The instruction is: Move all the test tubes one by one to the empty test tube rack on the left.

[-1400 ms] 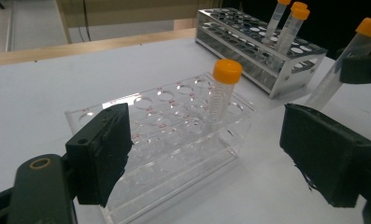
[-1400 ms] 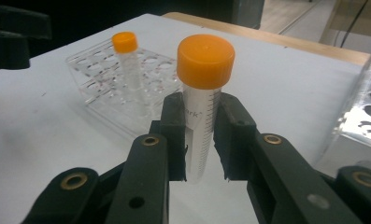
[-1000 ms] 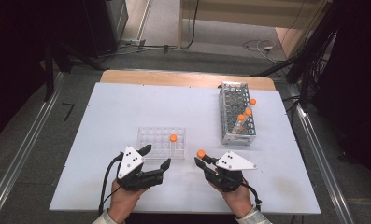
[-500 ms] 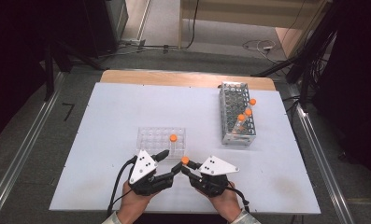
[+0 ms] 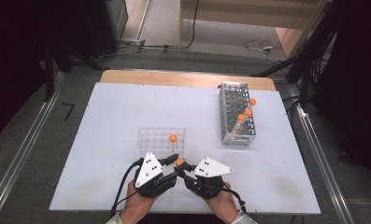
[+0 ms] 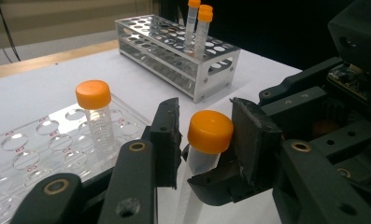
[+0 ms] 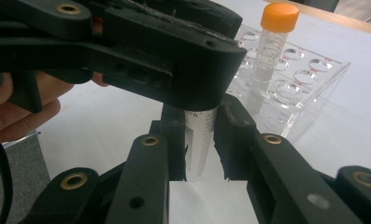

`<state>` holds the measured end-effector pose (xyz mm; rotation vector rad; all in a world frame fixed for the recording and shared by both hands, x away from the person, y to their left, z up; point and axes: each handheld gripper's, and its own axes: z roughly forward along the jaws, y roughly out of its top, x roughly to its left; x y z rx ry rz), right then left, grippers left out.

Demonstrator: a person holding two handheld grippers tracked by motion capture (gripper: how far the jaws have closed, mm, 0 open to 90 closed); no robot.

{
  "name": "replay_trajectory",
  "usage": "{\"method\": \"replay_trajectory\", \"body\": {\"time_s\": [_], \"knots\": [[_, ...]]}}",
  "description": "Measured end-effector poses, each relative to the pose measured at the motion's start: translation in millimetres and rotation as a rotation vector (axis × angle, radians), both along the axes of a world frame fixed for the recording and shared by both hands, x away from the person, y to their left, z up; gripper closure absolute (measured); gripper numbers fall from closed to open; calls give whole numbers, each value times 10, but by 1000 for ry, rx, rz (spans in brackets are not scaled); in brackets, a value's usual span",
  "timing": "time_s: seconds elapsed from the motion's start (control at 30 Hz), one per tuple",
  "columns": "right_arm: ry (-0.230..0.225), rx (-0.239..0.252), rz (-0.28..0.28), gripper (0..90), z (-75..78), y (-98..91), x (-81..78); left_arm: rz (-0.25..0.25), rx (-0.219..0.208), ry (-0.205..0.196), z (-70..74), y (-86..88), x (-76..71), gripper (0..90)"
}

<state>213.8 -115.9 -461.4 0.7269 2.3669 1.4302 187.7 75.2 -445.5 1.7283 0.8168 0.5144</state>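
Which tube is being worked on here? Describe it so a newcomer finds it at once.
On the white table, look at the near edge just in front of the clear plastic rack. The tube sits between the two grippers there, gripped around its body. Alone among the orange-capped tubes, it stands in no rack.

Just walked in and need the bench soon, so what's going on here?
A person is moving orange-capped tubes between racks. The right tongs are shut on a tube held near the table's front edge, and the left tongs have just been closing around its cap. One tube stands in the clear rack; three more sit in the metal rack.
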Motion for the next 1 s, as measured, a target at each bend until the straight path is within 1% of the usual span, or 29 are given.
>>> {"method": "replay_trajectory", "body": {"time_s": [0.2,0.47,0.57,0.63,0.67,0.7,0.73,0.77,0.8,0.83,0.87,1.0], "knots": [[2,0,1,722,3,7,-3,-7,6,1,-6,-8,-4,682],[3,-1,0,722,2,4,0,-4,7,1,-8,-8,-2,692],[9,2,5,706,6,1,1,-6,9,-4,-4,-1,-4,699],[16,5,21,626,6,0,4,3,4,-7,4,4,-7,699],[16,5,21,626,6,0,4,5,1,-10,10,13,-5,699],[31,4,40,471,9,5,7,14,-9,-10,29,42,1,699],[30,-2,43,434,11,7,10,14,-9,-10,29,42,1,700],[27,-6,45,414,14,-1,9,20,-15,-8,42,63,7,700],[27,-6,45,414,14,-1,9,24,-22,-7,57,86,15,700],[27,-6,45,384,18,-13,12,29,-30,-6,73,109,21,700],[29,-5,40,353,23,-27,21,39,-36,-8,91,133,29,700],[36,-3,3,320,42,-133,69,69,-54,-16,169,227,59,699]]}}
